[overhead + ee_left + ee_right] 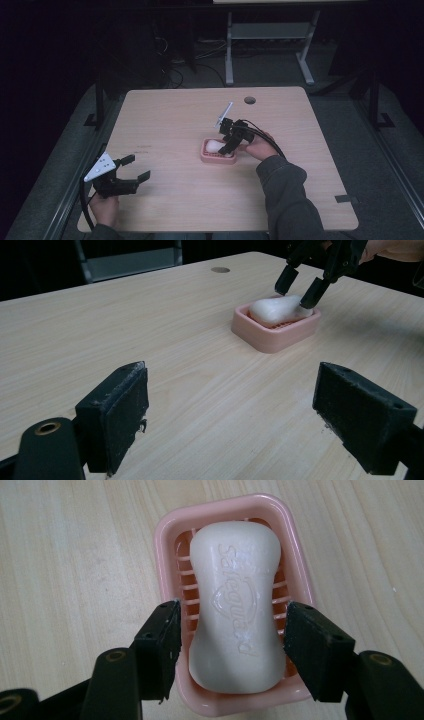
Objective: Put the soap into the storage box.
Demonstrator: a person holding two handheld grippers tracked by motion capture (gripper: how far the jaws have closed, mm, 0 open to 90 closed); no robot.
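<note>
Soap (pixel 234 611) in pink dish (pixel 165 545) — right gripper (pixel 232 630) fingers (pixel 162 630) astride (apart)

A light wood-grain table (pixel 170 115) with rounded corners and a round cable hole (pixel 249 100) near its far edge stands on a grey floor (pixel 395 150). Beyond it the room is dark, with tangled cables (pixel 170 60) on the floor at far left. A pale metal desk frame (pixel 270 35) stands behind.
</note>
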